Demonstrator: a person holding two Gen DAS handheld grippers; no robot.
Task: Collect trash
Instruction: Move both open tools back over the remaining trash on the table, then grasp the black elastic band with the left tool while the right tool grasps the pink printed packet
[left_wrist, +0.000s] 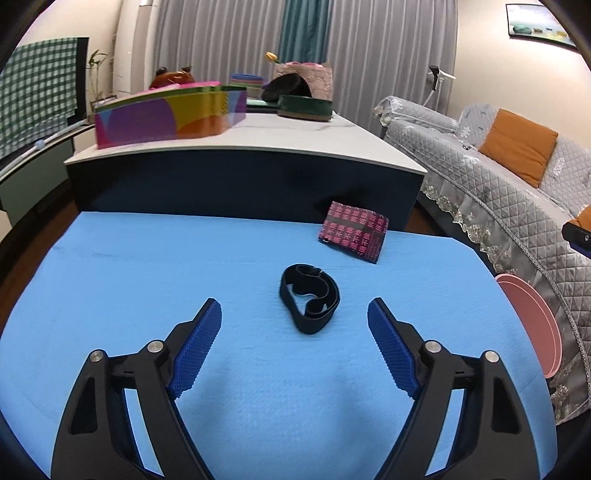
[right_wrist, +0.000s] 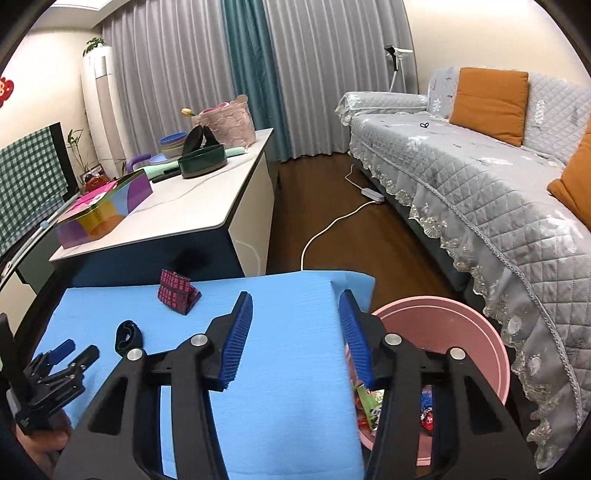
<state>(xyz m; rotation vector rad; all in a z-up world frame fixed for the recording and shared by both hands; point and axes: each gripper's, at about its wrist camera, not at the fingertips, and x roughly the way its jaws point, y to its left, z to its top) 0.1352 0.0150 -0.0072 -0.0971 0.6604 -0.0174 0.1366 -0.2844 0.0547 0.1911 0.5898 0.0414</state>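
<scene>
A black looped band (left_wrist: 309, 302) lies on the blue mat (left_wrist: 110, 280), just ahead of my open, empty left gripper (left_wrist: 294, 308). A pink-and-black patterned wrapper (left_wrist: 354, 235) lies near the mat's far edge. In the right wrist view the band (right_wrist: 127, 334) and wrapper (right_wrist: 178, 292) lie to the left, with my left gripper (right_wrist: 75, 349) next to the band. My right gripper (right_wrist: 295, 302) is open and empty over the mat's right edge (right_wrist: 295, 369), beside the pink bin (right_wrist: 461, 332), which holds several colourful wrappers (right_wrist: 369, 406).
A white-topped cabinet (left_wrist: 280, 144) stands behind the mat with a colourful box (left_wrist: 166, 114), a green tin (left_wrist: 304, 105) and bowls. A grey-covered sofa (right_wrist: 480, 177) with orange cushions runs along the right. A white cable (right_wrist: 332, 225) lies on the wooden floor.
</scene>
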